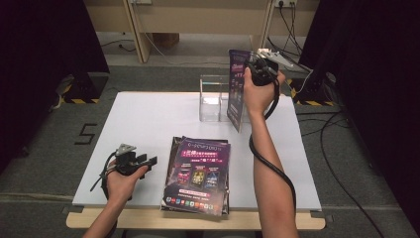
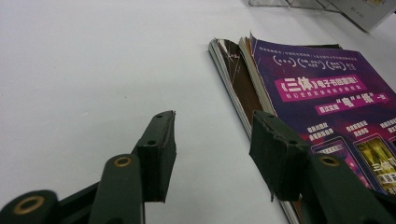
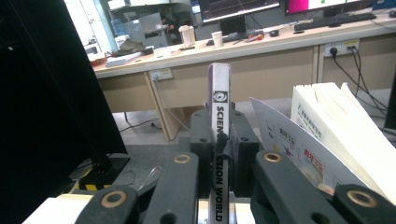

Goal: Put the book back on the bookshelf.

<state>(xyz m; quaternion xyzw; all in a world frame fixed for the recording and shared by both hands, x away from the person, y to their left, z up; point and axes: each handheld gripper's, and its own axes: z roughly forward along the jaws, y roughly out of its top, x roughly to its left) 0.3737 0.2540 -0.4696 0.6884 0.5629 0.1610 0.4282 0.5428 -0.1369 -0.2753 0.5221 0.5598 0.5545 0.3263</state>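
We hold one magazine [image 1: 236, 89] upright over the clear acrylic holder [image 1: 214, 96] at the table's far side, our right gripper [image 1: 258, 68] clamped tight on its spine. We should square its lower edge with a free slot and lower it straight, releasing only once the walls support it. Our left gripper [image 1: 144, 161] rests with jaws wide and empty beside the magazine stack [image 1: 198, 173].
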